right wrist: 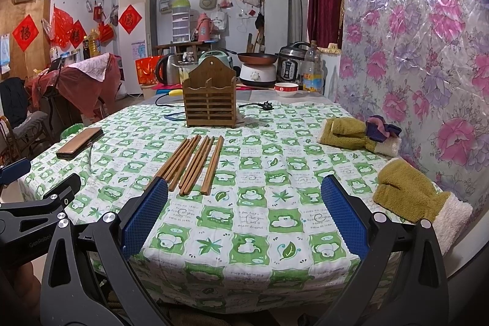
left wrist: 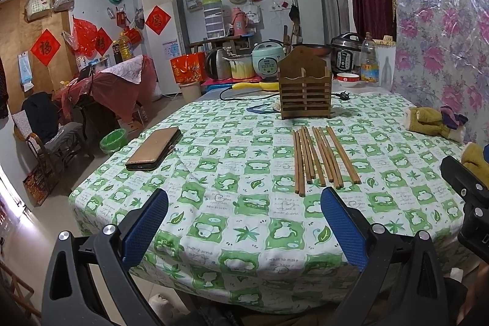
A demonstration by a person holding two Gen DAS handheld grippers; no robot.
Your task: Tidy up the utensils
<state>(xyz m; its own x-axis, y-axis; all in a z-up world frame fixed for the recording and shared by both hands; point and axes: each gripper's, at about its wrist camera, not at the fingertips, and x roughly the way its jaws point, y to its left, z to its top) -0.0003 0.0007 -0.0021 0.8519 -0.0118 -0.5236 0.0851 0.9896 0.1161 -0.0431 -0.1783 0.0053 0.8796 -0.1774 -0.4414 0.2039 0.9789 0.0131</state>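
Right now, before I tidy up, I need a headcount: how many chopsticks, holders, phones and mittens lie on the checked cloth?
Chopsticks: about 10, they overlap
Holder: 1
Phone: 1
Mittens: 2
Total: about 14

"I want to make" on tablecloth (left wrist: 285, 260), possibly "GenRobot" on left gripper (right wrist: 39, 245)

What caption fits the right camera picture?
Open right gripper faces wooden chopsticks lying before the wooden holder.
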